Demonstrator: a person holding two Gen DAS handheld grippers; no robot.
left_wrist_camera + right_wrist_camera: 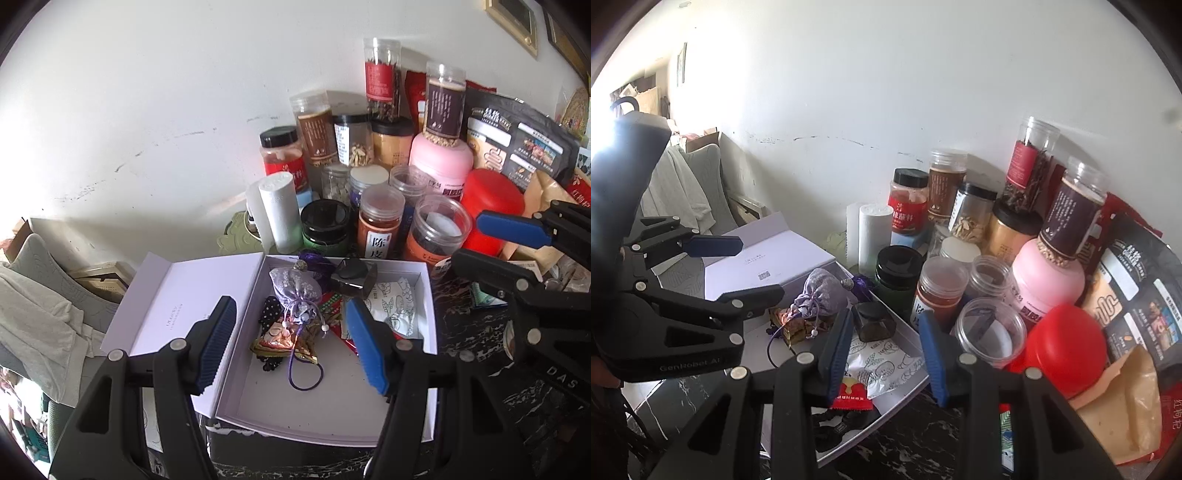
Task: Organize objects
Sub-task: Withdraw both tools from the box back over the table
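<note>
Jaws of left gripper (291, 341) and right gripper (886, 354) agape, empty, above lavender box (332, 417), jars (380, 221) at twelve o'clock.

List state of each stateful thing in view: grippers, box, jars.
left gripper: open, empty, above the box
right gripper: open, empty
white box: lid open, items inside
lavender pouch: drawstring closed, in box
clear jar: lidless
red container: capped

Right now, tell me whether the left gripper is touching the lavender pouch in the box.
Apart. In the right wrist view, the left gripper hangs open above the box, its fingers short of the lavender pouch, with a visible gap.
</note>
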